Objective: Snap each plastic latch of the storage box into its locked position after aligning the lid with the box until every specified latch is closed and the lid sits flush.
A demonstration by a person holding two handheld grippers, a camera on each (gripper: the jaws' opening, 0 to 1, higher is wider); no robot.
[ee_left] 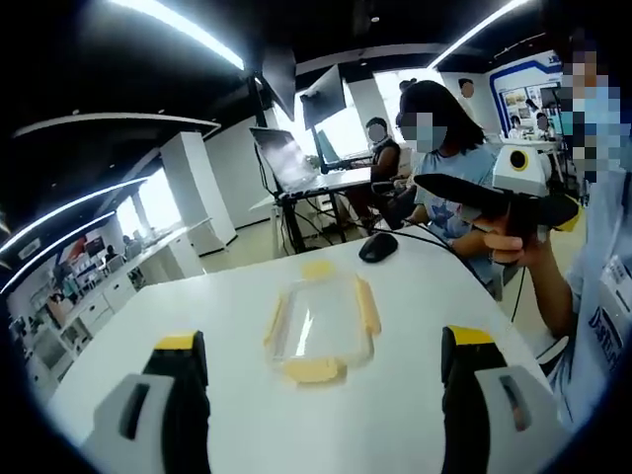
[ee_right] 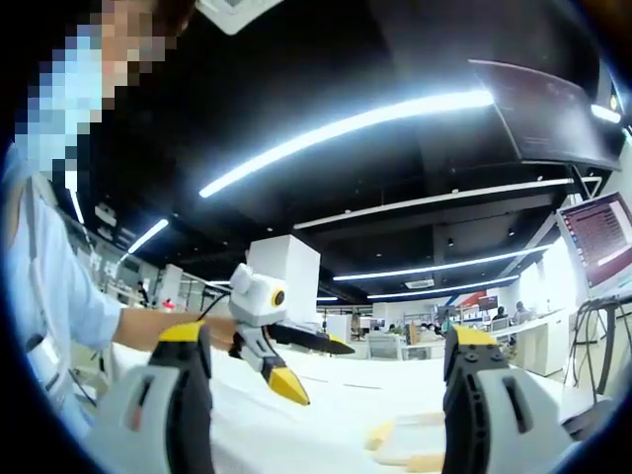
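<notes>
Risk sat mostly with alignment — the left gripper (ee_left: 321, 380), jaws wide and empty, hovered short of the storage box (ee_left: 321, 321) lying mid-table (ee_left: 178, 316); pressing a latch (ee_left: 312, 370) with the lid askew could skid the light box. Left gripper view showed the whole box and a mouse (ee_left: 378, 246); right gripper view caught just its edge (ee_right: 410, 444) — the right gripper (ee_right: 326, 395) was wide, empty, raised.

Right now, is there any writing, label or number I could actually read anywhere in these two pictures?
None reads clearly.
Badge on a person's shirt: print too blurred.
Wall poster: too small.
Monitor: lines of text, illegible.
Storage box on the table: no label visible.
</notes>
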